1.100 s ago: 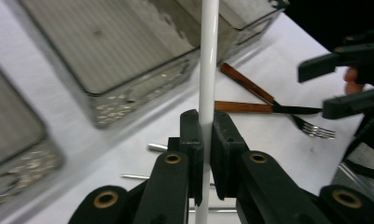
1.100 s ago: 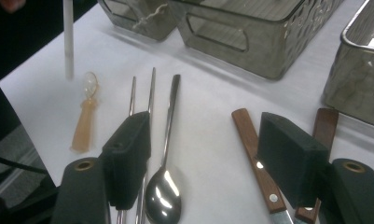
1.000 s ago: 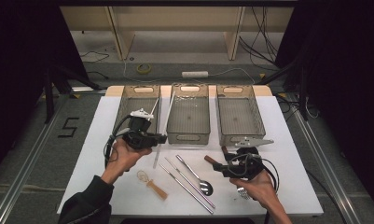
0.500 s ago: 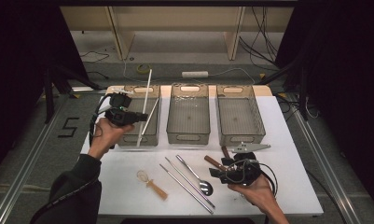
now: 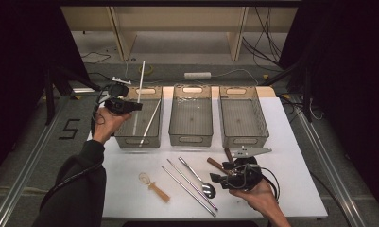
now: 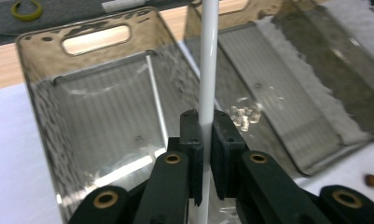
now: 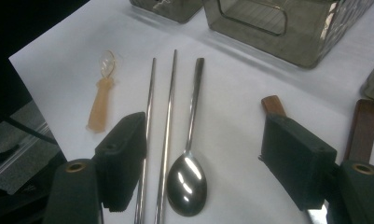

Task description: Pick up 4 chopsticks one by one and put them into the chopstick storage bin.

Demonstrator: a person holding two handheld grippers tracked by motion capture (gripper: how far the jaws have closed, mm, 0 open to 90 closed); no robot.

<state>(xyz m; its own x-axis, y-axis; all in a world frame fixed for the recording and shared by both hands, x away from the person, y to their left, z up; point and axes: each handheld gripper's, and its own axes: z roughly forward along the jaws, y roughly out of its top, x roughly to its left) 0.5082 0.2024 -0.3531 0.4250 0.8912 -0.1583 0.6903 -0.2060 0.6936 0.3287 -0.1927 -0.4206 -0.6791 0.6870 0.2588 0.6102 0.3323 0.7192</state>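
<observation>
My left gripper (image 5: 134,107) (image 6: 206,140) is shut on a long white chopstick (image 5: 141,78) (image 6: 208,65), held steeply over the left basket (image 5: 125,141) (image 6: 40,107). A second white chopstick (image 5: 151,120) (image 6: 156,100) lies inside that basket. Low over the near right of the table, my right gripper (image 5: 216,179) (image 7: 208,158) is open. Its jaws straddle a metal spoon (image 5: 200,178) (image 7: 187,179) and two metal chopsticks (image 5: 187,187) (image 7: 168,116) lying on the table, without touching them.
The middle basket (image 5: 191,140) (image 6: 310,116) and right basket (image 5: 244,141) stand in a row beside the left one. A small clear spoon with a tan handle (image 5: 155,187) (image 7: 100,107) and two wooden-handled tools (image 5: 218,164) (image 7: 364,126) lie on the white table (image 5: 296,189).
My left gripper has carried the white chopstick from above the table's middle left away and leftward, to above the left basket. The right gripper has stayed over the cutlery.
</observation>
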